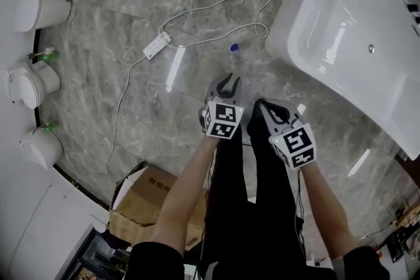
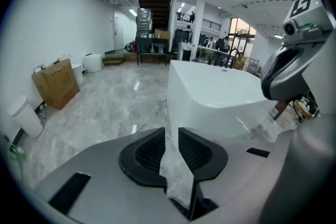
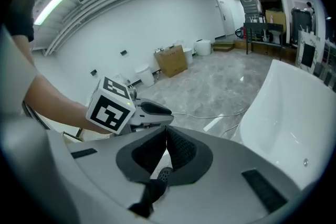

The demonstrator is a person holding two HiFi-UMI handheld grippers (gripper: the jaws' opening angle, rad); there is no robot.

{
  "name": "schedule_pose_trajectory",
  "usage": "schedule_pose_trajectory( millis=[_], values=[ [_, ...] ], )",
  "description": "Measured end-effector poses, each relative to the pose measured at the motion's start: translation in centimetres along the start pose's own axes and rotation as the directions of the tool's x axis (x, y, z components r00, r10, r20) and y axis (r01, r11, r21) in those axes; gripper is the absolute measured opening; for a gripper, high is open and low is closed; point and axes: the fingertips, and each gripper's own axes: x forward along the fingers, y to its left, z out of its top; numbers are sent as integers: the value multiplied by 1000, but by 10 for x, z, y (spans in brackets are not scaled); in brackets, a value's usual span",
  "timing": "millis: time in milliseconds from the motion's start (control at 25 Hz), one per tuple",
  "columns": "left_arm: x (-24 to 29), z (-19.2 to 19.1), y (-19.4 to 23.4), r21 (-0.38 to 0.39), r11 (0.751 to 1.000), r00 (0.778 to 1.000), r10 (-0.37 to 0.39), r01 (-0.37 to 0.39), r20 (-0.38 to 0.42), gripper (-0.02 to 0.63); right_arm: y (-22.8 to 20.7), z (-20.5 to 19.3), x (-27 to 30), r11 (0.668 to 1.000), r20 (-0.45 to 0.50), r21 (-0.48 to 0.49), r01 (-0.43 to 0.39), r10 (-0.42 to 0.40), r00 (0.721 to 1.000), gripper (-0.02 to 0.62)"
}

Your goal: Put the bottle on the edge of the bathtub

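bottle [image 1: 234, 54]: a clear one with a blue cap, on the grey marble floor [image 1: 125, 3], between the grippers and the near corner of the bathtub [image 1: 292, 42]; whether it stands or lies I cannot tell from above.
Bottle and jaws: it is ahead of the left gripper [image 1: 227, 80] in the head view, apart from its tips and outside both pairs of jaws.
Left jaws: a narrow slot apart; only pale marbled floor and a bit of white cable show in the gap.
Right gripper [image 3: 166, 129]: jaws pressed together at the tips, nothing pinched; it is held beside the left one, a little closer to the person.
Bathtub: white, to the right of the bottle; its basin shows one small round metal fitting [image 1: 371, 48].
Cardboard box [image 1: 154, 197]: near the person's left side, flaps open; its contents are too dark to make out.
Power strip [image 1: 157, 45]: on the floor left of the bottle, its cable looping toward the tub.
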Motion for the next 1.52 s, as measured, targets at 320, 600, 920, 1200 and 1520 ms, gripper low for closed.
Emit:
schedule_pose_trajectory(
  millis=[320, 600, 920, 1200, 1520],
  values=[
    [-127, 82, -70, -4, 999, 990, 50, -50, 131, 37, 28, 49, -110, 997, 115, -68, 31, -23, 993, 14],
    [-235, 102, -107, 45, 998, 978, 44, -54, 206, 15, 79, 52, -160, 994, 141, -110, 22, -6, 990, 14],
    [-336, 73, -136, 49, 998, 959, 20, -35, 282, 14, 126, 33, -196, 993, 211, -82, 89, -70, 975, 14],
    [-441, 6, -152, 12, 998, 921, -62, 62, 385, 12, 222, -9, -214, 981, 251, -28, 191, -178, 952, 14],
    [-545, -89, -163, 43, 986, 899, -162, 158, 408, 12, 365, -68, -238, 968, 279, -15, 249, -235, 931, 14]
  ],
)
